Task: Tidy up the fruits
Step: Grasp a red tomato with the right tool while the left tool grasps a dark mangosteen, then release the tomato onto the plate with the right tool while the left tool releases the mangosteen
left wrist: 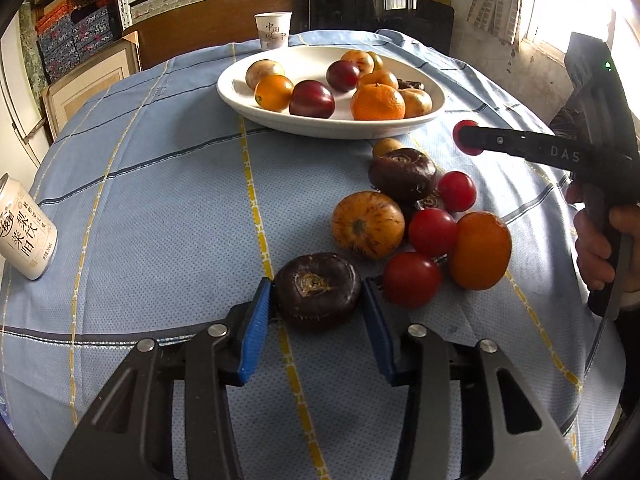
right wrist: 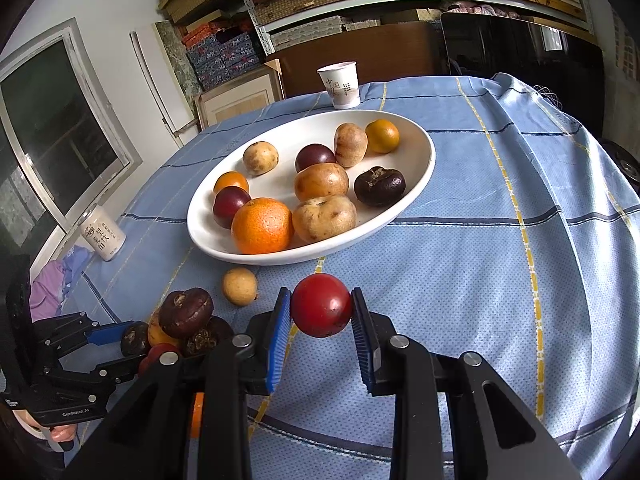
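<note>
A red fruit point(right wrist: 321, 305) sits pinched in the right tongs point(right wrist: 321, 312), lifted just near of the white plate point(right wrist: 416, 184). The left tongs point(left wrist: 316, 292) clamp a dark fruit point(left wrist: 316, 290) on the tabletop point(left wrist: 160, 220), left of the loose pile point(left wrist: 420, 220).

We are seeing a white oval plate point(right wrist: 416, 184) holding oranges, plums and brownish fruits. Just in front of the plate, red tomatoes point(left wrist: 432, 232), a striped orange fruit point(left wrist: 367, 225) and dark chestnut-like fruits point(left wrist: 316, 290) are lying clustered together.
</note>
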A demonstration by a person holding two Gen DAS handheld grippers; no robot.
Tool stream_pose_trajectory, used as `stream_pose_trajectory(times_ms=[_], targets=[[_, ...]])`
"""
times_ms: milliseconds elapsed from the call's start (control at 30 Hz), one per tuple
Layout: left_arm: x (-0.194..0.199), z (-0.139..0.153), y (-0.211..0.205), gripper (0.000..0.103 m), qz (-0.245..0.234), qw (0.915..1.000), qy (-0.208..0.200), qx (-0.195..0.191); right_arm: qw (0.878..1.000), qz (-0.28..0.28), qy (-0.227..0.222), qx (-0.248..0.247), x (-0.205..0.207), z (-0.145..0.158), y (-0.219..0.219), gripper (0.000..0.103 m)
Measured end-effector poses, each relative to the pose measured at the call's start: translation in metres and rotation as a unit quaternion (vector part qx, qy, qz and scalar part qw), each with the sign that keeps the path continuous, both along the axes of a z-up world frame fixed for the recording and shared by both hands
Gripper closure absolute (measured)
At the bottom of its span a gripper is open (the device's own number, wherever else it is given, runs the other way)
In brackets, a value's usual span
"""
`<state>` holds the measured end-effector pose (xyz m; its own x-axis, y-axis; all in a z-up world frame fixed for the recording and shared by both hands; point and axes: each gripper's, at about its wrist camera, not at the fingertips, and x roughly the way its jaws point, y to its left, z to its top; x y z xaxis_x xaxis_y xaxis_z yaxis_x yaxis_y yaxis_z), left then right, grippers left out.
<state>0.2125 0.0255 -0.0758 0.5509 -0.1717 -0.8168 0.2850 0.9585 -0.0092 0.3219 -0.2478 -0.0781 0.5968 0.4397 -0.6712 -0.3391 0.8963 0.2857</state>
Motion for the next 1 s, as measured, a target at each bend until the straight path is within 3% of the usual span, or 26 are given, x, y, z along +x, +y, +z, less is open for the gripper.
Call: stream_pose_trajectory(times_ms=[167,233,367,433,533,633,933,967,1000], targets=[[-0.001,0.004,0.002,0.059,0.005,1.0000,-0.005,-0.006,1.000,0.001,-0.001,0.000,0.000,0.000,0.000,0.073],[-0.003,0.012,0.007,0.059,0.009,0.9995,-0.016,-0.027,1.000,0.002,-0.008,0.003,-0.002,0.002,0.000,0.073],[0.003,0.033,0.015,0.059,0.019,0.9971,-0.032,-0.067,0.998,-0.001,-0.052,0.027,-0.007,0.015,-0.007,0.073],[0.010,0.047,0.014,0.059,0.017,0.9970,-0.041,-0.063,0.996,-0.010,-0.076,0.040,-0.008,0.021,-0.009,0.073],[0.035,0.071,0.009,0.059,0.019,0.9964,-0.070,-0.044,0.993,-0.023,-0.102,0.052,-0.001,0.029,-0.009,0.073],[0.082,0.079,0.001,0.059,0.030,0.9960,-0.069,-0.049,0.992,-0.030,-0.109,0.059,0.019,0.034,-0.003,0.073],[0.178,0.060,-0.037,0.059,0.032,0.9976,-0.036,-0.050,0.995,-0.039,-0.076,0.056,0.078,0.021,0.013,0.072],[0.180,0.058,-0.040,0.057,0.032,0.9977,-0.036,-0.047,0.996,-0.035,-0.068,0.055,0.083,0.018,0.014,0.072],[0.180,0.057,-0.043,0.044,0.033,0.9978,-0.039,-0.043,0.996,-0.035,-0.064,0.052,0.084,0.017,0.015,0.072]])
